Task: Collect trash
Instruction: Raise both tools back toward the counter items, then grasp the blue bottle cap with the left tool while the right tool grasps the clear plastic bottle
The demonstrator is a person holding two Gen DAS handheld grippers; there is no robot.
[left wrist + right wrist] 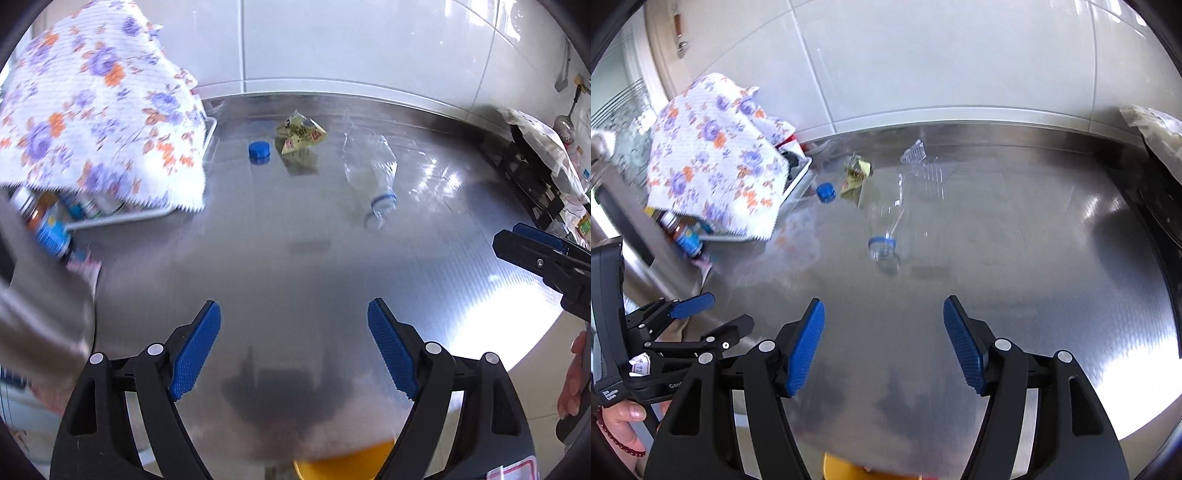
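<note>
On the steel counter [461,280] lie three pieces of trash. A clear plastic bottle [371,173] with a blue neck ring lies on its side. A crumpled yellow wrapper [301,134] and a blue cap [258,151] sit left of it, near the back wall. My left gripper [293,310] hangs open and empty well short of them. The right wrist view shows the same bottle [886,229], wrapper [855,173] and cap [825,192] ahead of my right gripper [884,306], also open and empty. Each gripper shows in the other's view: right gripper [508,236], left gripper [733,312].
A floral cloth [99,110] covers a white basket [798,181] of jars and bottles at the left. A black stove [535,177] under plastic sheeting stands at the right. A tiled wall closes the back. Something yellow [343,461] sits below the counter's front edge.
</note>
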